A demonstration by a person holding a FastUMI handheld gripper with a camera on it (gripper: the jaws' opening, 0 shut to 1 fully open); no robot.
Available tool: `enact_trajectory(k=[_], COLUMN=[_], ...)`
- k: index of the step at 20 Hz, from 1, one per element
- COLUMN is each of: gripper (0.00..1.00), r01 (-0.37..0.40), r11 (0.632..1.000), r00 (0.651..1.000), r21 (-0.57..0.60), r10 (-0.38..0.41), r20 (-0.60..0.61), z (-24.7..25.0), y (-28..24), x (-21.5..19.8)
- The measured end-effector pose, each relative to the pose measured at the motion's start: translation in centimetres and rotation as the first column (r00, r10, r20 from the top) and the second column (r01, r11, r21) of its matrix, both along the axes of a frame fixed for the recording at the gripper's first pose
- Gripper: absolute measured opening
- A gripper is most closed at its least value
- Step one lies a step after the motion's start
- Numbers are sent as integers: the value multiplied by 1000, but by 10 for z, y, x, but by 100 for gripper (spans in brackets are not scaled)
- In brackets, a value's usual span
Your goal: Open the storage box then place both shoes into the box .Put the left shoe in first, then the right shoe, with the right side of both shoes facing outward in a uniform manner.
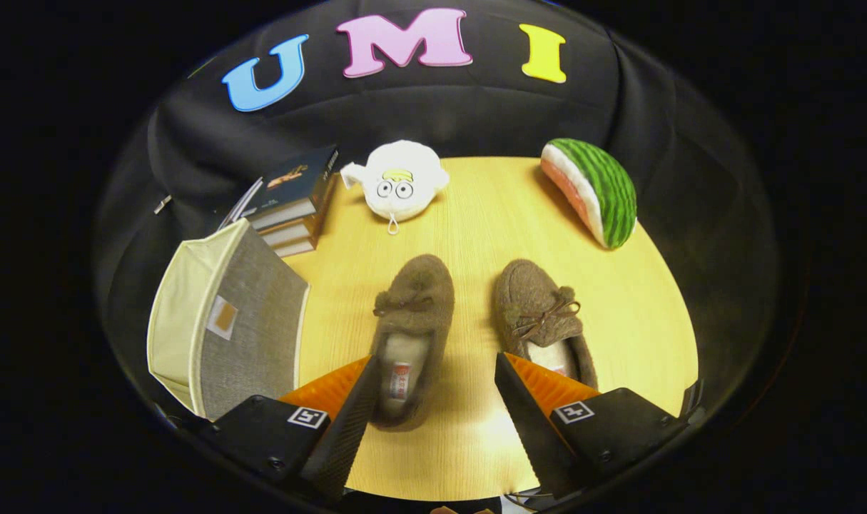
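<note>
I see the wooden table (640,314) spread out under my gripper (433,410), and on its left edge the storage box (251,325), grey fabric with a cream lining, its flap (183,314) standing out to the left; I cannot tell what, if anything, lies inside it. Behind the box a stack of books (294,203) leans at the back of the table, touching or nearly touching the box's far corner. At the far right sits a watermelon-slice toy (594,189), well apart from everything else. The two brown fuzzy shoes lie side by side, toes pointing away from me: the left-hand shoe (412,328) just ahead of my left finger, its heel partly between the fingers, and the right-hand shoe (540,318) with its heel tucked behind my right finger. A white plush toy (399,180) rests beyond the shoes, beside the books. My fingers are spread wide and hold nothing
</note>
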State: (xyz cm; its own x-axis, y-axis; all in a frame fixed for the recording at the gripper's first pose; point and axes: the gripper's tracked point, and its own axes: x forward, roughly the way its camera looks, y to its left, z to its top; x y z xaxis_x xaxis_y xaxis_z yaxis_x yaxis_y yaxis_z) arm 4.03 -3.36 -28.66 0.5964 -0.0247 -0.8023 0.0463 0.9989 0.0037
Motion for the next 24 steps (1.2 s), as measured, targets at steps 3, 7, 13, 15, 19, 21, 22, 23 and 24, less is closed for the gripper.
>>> enact_trajectory(k=[3, 7, 13, 15, 19, 21, 22, 23, 24], gripper=[99, 99, 84, 73, 24, 15, 9, 9, 6], r01=[20, 44, 37, 30, 72, 71, 76, 102, 124], r11=[1000, 999, 998, 998, 994, 993, 992, 987, 980], r00=[998, 996, 994, 994, 986, 986, 985, 982, 979], r21=[-17, 9, 43, 59, 79, 91, 102, 127, 157], r10=[-21, -43, -32, -23, -59, -56, -59, -79, -94], r20=[-60, -73, -104, -107, -155, -154, -162, -172, -183], z=[-26, -37, -55, -59, -69, -69, -71, -71, -69], y=[-9, -8, -3, 0, 0, 0, -1, 0, 1], x=[5, 21, 43, 47, 47, 49, 49, 48, 50])
